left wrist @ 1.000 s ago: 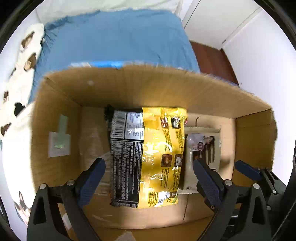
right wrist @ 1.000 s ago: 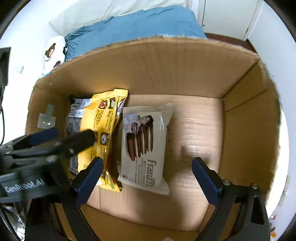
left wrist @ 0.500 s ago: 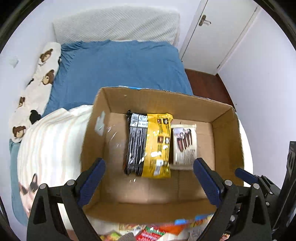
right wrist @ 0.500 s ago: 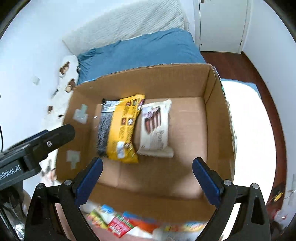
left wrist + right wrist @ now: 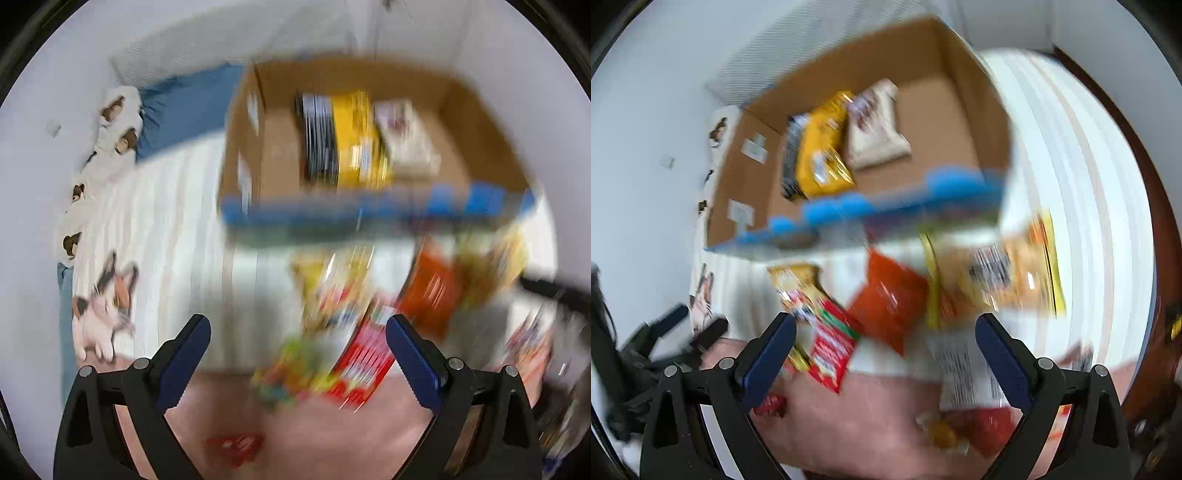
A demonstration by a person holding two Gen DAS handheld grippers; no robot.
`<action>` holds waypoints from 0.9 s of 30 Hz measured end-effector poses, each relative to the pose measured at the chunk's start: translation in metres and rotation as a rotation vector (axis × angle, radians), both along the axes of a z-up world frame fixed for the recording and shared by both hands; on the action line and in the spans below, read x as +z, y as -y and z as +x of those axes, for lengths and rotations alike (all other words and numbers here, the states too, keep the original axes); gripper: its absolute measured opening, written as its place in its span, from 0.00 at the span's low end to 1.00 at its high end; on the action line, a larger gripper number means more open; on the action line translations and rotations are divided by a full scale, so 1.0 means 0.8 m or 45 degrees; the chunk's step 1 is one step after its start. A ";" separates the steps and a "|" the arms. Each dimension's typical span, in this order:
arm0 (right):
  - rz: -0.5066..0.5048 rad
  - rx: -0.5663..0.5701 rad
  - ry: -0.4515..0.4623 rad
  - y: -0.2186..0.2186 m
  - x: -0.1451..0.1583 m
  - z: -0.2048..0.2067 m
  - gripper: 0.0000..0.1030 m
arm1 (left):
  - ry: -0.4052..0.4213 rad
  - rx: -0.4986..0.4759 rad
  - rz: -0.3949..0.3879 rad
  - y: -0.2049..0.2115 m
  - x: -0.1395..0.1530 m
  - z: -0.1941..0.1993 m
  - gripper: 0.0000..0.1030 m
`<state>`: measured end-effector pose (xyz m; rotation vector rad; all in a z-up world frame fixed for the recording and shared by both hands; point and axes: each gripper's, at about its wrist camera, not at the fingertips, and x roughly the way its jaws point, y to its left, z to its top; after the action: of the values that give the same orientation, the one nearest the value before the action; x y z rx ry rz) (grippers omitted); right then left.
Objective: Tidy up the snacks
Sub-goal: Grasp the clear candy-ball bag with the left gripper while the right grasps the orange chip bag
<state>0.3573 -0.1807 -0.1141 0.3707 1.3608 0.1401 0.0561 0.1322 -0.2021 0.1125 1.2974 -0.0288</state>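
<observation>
cardboard box (image 5: 964, 110) sits open on the bed, with three snack packs lying flat on its floor: a black pack (image 5: 790, 155) at the left, a yellow pack (image 5: 822, 147) overlapping it, and a beige wafer pack (image 5: 875, 125) just beside the yellow one. the box's near wall carries a blue printed band (image 5: 369, 206). in front of that wall, loose snacks lie in a heap on the white striped blanket (image 5: 1082, 184): an orange bag (image 5: 890, 295), a red pack (image 5: 831, 350), a yellow-orange bag (image 5: 1023, 273) and a white pack with a barcode (image 5: 964, 369). both views are heavily blurred, so the labels cannot be read. the left hand-held gripper (image 5: 298, 347) has its fingers spread wide with nothing between them, above the near edge of the heap. the right hand-held gripper (image 5: 885, 345) is likewise wide apart and holds nothing, over the heap. a cat print (image 5: 107, 306) shows on the blanket at the left, and a blue sheet (image 5: 184, 107) lies beyond it.
</observation>
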 end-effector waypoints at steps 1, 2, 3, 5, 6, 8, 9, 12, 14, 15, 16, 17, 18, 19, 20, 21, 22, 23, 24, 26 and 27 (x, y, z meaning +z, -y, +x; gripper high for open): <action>0.010 -0.024 -0.030 0.004 -0.009 -0.008 0.97 | -0.049 -0.021 0.013 -0.007 -0.020 -0.008 0.95; 0.026 -0.054 -0.070 0.009 -0.022 -0.017 0.97 | -0.103 -0.045 0.020 -0.012 -0.042 -0.017 0.95; 0.035 -0.070 -0.091 0.008 -0.031 -0.023 0.97 | -0.152 -0.079 0.033 -0.014 -0.062 -0.023 0.95; 0.054 -0.104 -0.129 0.008 -0.047 -0.033 0.97 | -0.225 -0.162 0.109 -0.009 -0.097 -0.034 0.95; 0.068 -0.119 -0.138 0.004 -0.056 -0.037 0.97 | -0.251 -0.203 0.140 -0.006 -0.112 -0.036 0.95; 0.092 -0.138 -0.150 -0.005 -0.066 -0.038 0.97 | -0.290 -0.292 0.233 0.005 -0.143 -0.037 0.95; 0.107 -0.144 -0.148 -0.010 -0.070 -0.036 0.97 | -0.293 -0.315 0.256 0.008 -0.152 -0.037 0.95; 0.125 -0.160 -0.142 -0.030 -0.082 -0.028 0.95 | -0.283 -0.307 0.256 0.008 -0.166 -0.027 0.80; 0.120 -0.182 -0.141 -0.044 -0.095 -0.017 0.89 | -0.293 -0.188 0.187 -0.008 -0.167 -0.015 0.60; 0.107 -0.190 -0.147 -0.049 -0.101 -0.011 0.87 | -0.297 -0.106 0.144 -0.022 -0.165 -0.009 0.60; 0.096 -0.201 -0.154 -0.053 -0.107 -0.004 0.85 | -0.309 -0.024 0.080 -0.036 -0.164 -0.004 0.60; 0.082 -0.221 -0.166 -0.056 -0.117 0.006 0.83 | -0.318 0.062 0.013 -0.052 -0.162 0.000 0.60; 0.073 -0.240 -0.175 -0.059 -0.124 0.011 0.81 | -0.329 0.135 -0.053 -0.066 -0.161 0.003 0.60; 0.070 -0.254 -0.184 -0.062 -0.131 0.016 0.77 | -0.338 0.186 -0.109 -0.075 -0.160 0.004 0.60; 0.055 -0.268 -0.205 -0.067 -0.143 0.023 0.71 | -0.343 0.239 -0.162 -0.085 -0.159 0.005 0.60; 0.042 -0.282 -0.222 -0.070 -0.151 0.026 0.67 | -0.351 0.278 -0.199 -0.092 -0.159 0.004 0.60; 0.030 -0.292 -0.233 -0.071 -0.157 0.029 0.66 | -0.360 0.298 -0.227 -0.096 -0.158 0.003 0.60; 0.003 -0.292 -0.236 -0.073 -0.160 0.031 0.60 | -0.365 0.313 -0.245 -0.099 -0.156 0.001 0.60; -0.020 -0.280 -0.228 -0.077 -0.160 0.031 0.58 | -0.368 0.321 -0.256 -0.101 -0.155 -0.001 0.60; -0.050 -0.214 -0.207 -0.083 -0.155 0.027 0.53 | -0.368 0.325 -0.281 -0.103 -0.152 -0.007 0.60; -0.069 -0.177 -0.209 -0.086 -0.152 0.024 0.52 | -0.368 0.326 -0.291 -0.103 -0.153 -0.009 0.60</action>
<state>0.3762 -0.1123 -0.2358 0.4377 1.4924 -0.0434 0.0485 0.2149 -0.3243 -0.2622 1.5786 0.0268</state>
